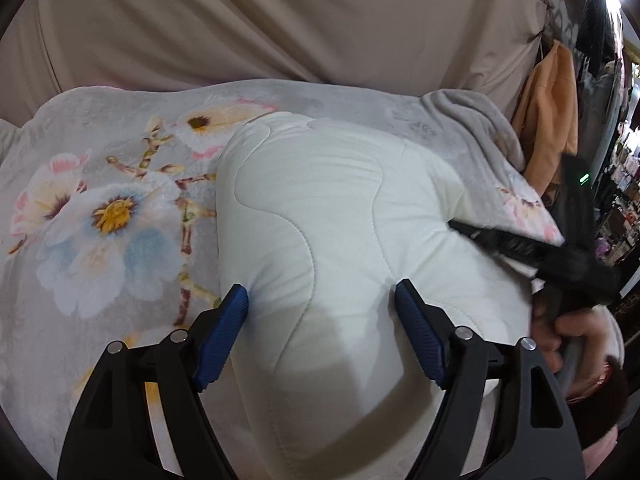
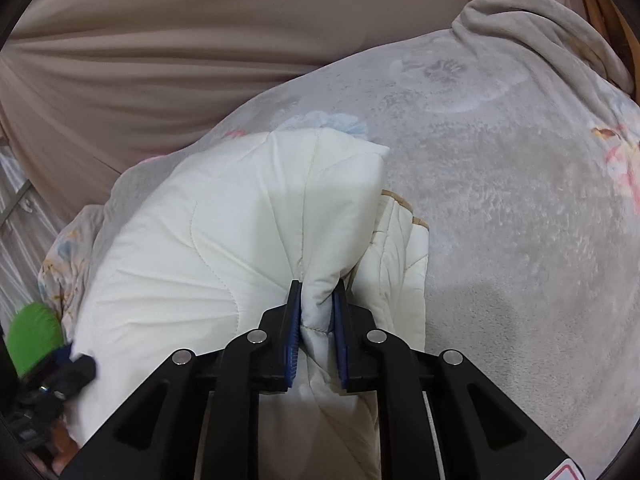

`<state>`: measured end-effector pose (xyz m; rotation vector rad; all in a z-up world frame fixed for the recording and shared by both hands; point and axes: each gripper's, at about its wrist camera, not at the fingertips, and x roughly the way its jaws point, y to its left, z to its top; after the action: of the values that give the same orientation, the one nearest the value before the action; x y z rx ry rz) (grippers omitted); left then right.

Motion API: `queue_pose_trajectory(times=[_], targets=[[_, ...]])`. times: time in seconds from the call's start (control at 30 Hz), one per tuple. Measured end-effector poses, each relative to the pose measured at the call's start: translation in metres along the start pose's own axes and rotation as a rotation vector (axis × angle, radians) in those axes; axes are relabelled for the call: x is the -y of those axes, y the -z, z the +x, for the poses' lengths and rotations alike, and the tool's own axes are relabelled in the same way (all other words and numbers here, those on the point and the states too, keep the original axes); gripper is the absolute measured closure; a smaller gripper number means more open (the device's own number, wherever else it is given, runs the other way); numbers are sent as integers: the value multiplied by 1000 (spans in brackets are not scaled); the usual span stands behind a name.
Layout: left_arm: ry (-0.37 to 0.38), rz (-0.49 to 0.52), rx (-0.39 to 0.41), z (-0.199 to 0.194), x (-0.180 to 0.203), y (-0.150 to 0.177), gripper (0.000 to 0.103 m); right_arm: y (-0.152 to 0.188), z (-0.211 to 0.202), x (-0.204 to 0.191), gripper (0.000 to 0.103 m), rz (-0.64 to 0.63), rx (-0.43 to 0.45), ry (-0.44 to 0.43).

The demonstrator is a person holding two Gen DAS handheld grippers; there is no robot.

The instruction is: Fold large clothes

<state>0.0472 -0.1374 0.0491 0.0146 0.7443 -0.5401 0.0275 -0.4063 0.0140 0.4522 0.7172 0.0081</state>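
My right gripper (image 2: 316, 300) is pinching a bunched fold of the cream-white quilted padded garment (image 2: 224, 240), which lies folded on the grey plush floral blanket (image 2: 520, 240); my left gripper (image 1: 322, 296) sits over it, jaws spread wide, blue pads against the fabric, gripping nothing

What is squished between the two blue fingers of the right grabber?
A bunched fold of the puffy white quilted garment is pinched in the right gripper; the right wrist view shows it best.
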Motion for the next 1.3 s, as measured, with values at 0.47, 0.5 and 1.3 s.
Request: queue_pose_trajectory(times=[0.47, 0.5, 1.3], targets=[[0, 3, -16, 0, -8, 13, 28, 72, -44, -66, 100, -294, -77, 57], [-12, 21, -14, 1, -5, 16, 28, 79, -39, -58, 102, -270, -84, 39], [-26, 26, 37, 30, 22, -54, 30, -54, 20, -48, 100, -98, -24, 144]])
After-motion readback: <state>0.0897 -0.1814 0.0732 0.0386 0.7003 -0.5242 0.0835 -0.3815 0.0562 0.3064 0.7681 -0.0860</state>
